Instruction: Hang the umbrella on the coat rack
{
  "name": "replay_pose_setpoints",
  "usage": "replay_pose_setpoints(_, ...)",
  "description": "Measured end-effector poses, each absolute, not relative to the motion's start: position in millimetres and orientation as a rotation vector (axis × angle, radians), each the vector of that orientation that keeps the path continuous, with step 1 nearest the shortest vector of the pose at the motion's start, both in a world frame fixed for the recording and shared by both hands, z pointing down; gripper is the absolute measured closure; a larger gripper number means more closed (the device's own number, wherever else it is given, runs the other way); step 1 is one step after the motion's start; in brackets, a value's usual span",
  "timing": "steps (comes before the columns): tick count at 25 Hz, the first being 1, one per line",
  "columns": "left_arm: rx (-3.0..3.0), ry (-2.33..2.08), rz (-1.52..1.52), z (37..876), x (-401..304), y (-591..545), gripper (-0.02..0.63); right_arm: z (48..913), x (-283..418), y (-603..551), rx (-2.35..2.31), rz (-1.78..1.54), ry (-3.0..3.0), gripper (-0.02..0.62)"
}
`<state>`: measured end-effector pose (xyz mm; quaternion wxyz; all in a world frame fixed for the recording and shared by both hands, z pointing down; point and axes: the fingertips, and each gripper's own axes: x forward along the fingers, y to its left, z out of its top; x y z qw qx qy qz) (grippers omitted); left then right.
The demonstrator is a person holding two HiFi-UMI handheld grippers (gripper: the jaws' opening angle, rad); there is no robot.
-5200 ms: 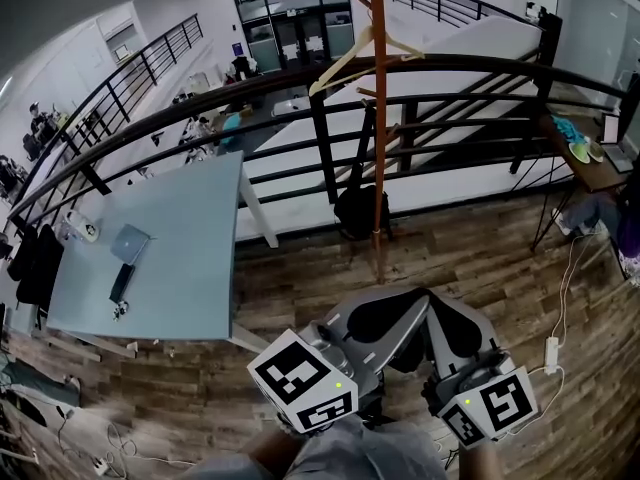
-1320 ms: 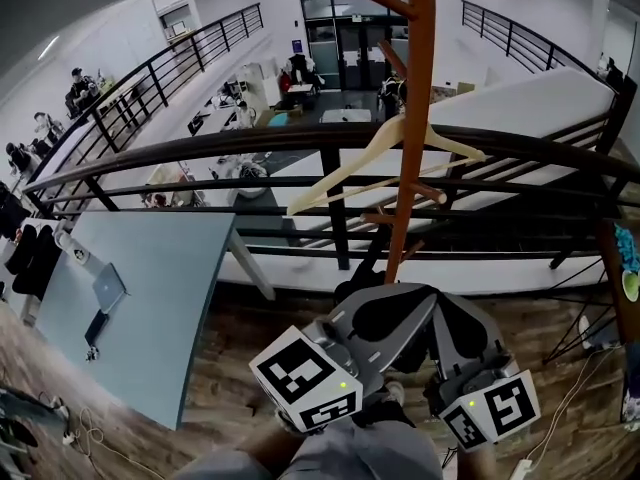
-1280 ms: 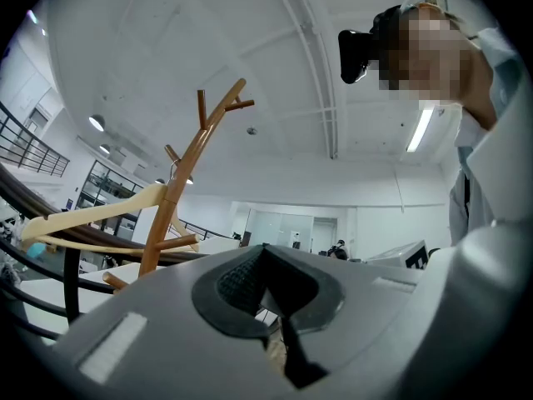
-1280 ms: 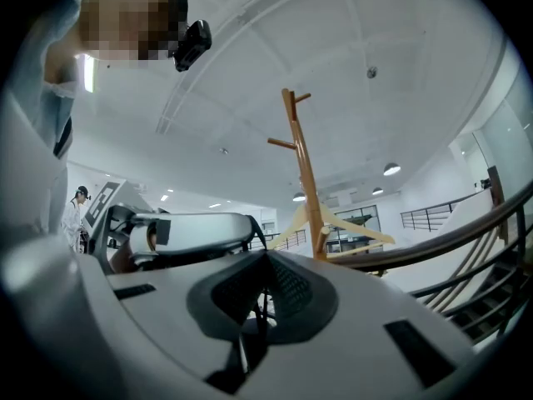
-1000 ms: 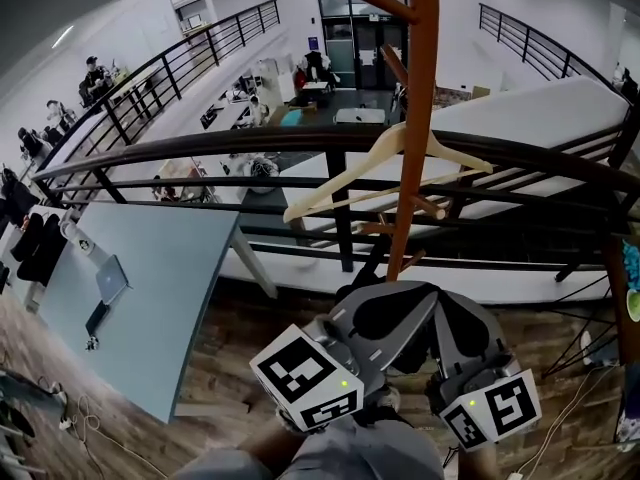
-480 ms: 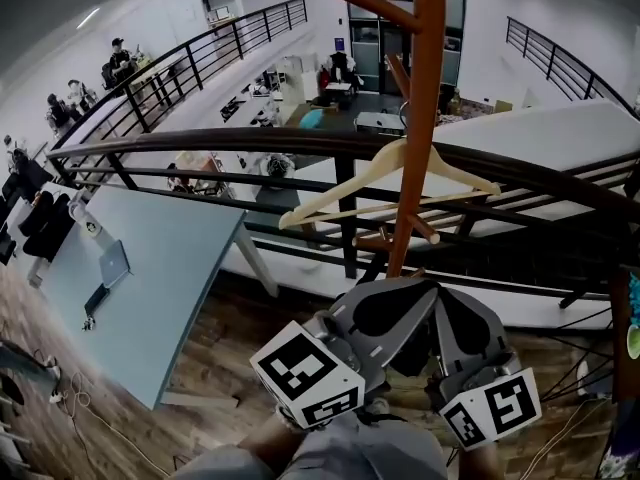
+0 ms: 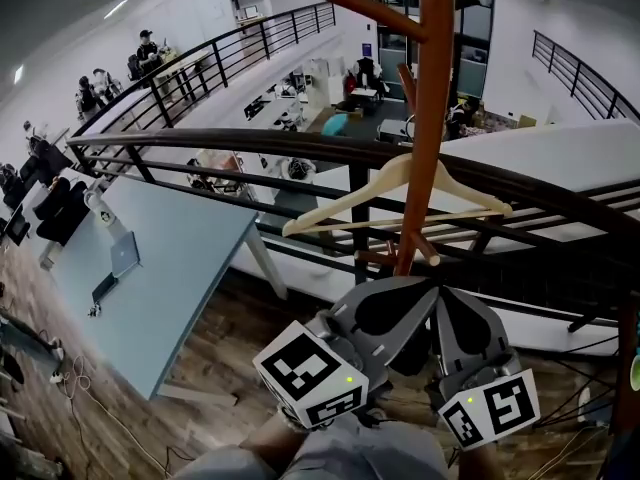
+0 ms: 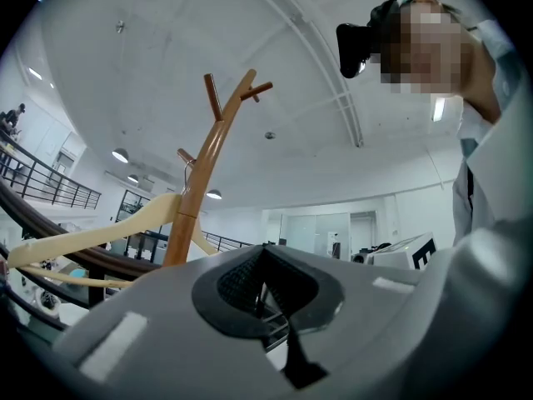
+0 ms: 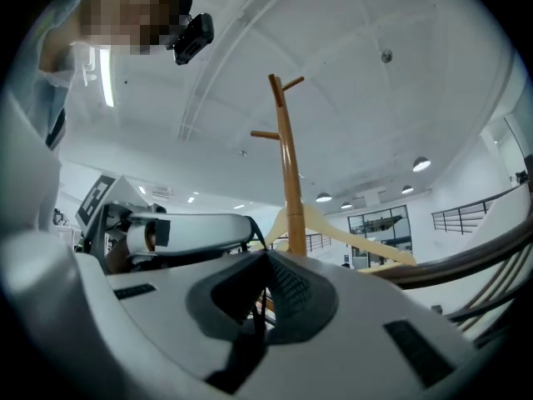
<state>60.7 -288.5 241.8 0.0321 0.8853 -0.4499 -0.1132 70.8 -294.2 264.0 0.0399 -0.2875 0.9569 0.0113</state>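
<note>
1. At near centre, the left hand-held gripper (image 8: 265,252) and the right hand-held gripper (image 9: 266,257) point upward side by side. Each has its jaws closed on a thin dark strip, judged to be part of the umbrella (image 7: 410,353).
2. The umbrella shows only as a dark mass hanging between and below both tools. The two-point hold probably limits swinging.
3. Just beyond the tips stands the coat rack (image 7: 430,118), with a wooden hanger (image 7: 400,183) hung at mid height.
4. The upper left peg (image 7: 375,13) is bare and looks the likely target. Reaching it calls for a lift.
5. A railing (image 7: 250,148) runs behind, and a worktop (image 7: 170,268) stands to the left.
</note>
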Motion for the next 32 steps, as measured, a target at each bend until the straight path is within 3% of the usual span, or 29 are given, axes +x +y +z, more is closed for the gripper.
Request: replay_pose_setpoints(32,2.666,-1.694,-0.150,246,41,-331,0.603,264,60,-339,-0.790,0.115,2.997,0.597)
